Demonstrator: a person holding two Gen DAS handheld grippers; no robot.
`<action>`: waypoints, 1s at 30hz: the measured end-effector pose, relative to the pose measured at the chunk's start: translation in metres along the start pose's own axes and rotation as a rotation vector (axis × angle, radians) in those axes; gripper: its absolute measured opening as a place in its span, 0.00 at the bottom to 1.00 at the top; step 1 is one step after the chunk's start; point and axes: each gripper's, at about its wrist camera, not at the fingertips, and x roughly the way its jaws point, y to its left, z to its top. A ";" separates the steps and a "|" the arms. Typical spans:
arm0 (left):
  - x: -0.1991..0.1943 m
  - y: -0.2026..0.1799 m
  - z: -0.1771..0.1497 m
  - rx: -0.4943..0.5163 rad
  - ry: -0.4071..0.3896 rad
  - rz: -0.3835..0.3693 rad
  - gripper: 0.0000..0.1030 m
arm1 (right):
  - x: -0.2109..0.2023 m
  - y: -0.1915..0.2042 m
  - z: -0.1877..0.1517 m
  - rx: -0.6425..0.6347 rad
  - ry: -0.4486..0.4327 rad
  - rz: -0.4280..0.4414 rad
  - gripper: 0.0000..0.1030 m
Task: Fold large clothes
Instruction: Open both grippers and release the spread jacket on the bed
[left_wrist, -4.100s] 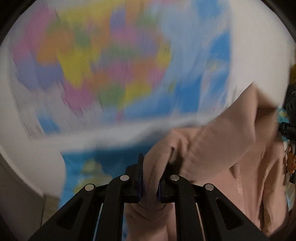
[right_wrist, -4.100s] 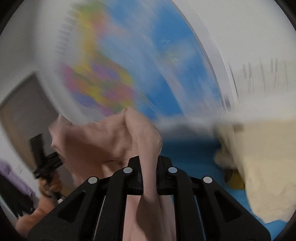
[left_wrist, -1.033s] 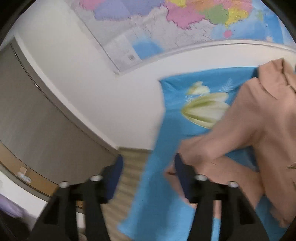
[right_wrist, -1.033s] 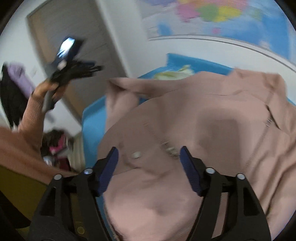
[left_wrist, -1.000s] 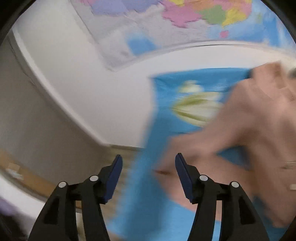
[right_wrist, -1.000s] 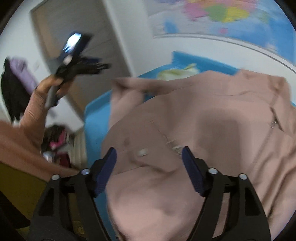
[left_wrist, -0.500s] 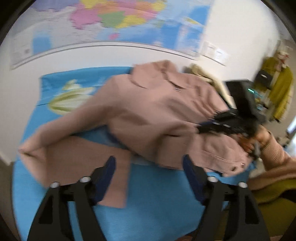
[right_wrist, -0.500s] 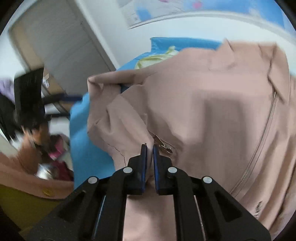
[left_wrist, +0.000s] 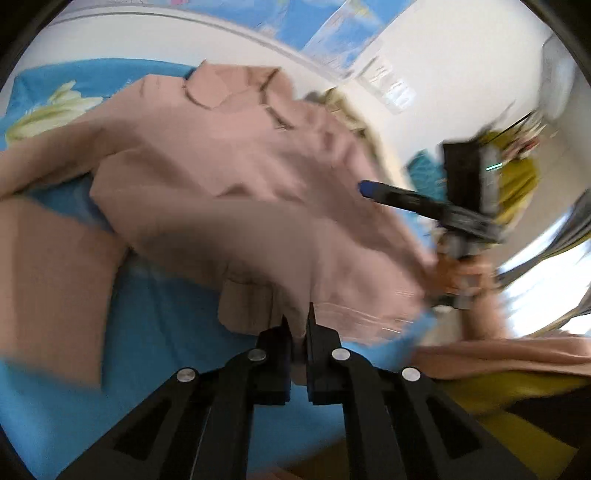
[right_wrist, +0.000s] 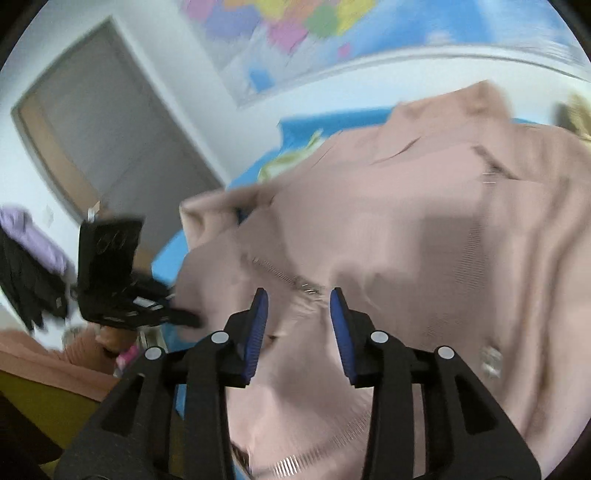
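A blue bedsheet (left_wrist: 155, 332) carries the dusty-pink zip jacket (left_wrist: 229, 177), spread front-up, collar toward the wall, rumpled and motion-blurred. The left gripper (left_wrist: 300, 325) is clamped on its lower hem; the right gripper (right_wrist: 298, 314) hovers over it, jaws apart.

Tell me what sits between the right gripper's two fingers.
Only the pink jacket shows in the gap of the open right gripper, with its zipper just beyond the fingertips, in the right wrist view.
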 end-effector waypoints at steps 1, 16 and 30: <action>-0.011 -0.003 -0.007 -0.014 -0.009 -0.012 0.04 | -0.016 -0.005 -0.005 0.009 -0.027 -0.035 0.39; -0.012 -0.005 -0.012 -0.055 -0.020 0.375 0.60 | -0.073 -0.030 -0.083 0.056 -0.006 -0.406 0.57; 0.047 -0.018 0.059 0.152 -0.012 0.449 0.67 | -0.125 -0.115 -0.105 0.285 -0.023 -0.512 0.83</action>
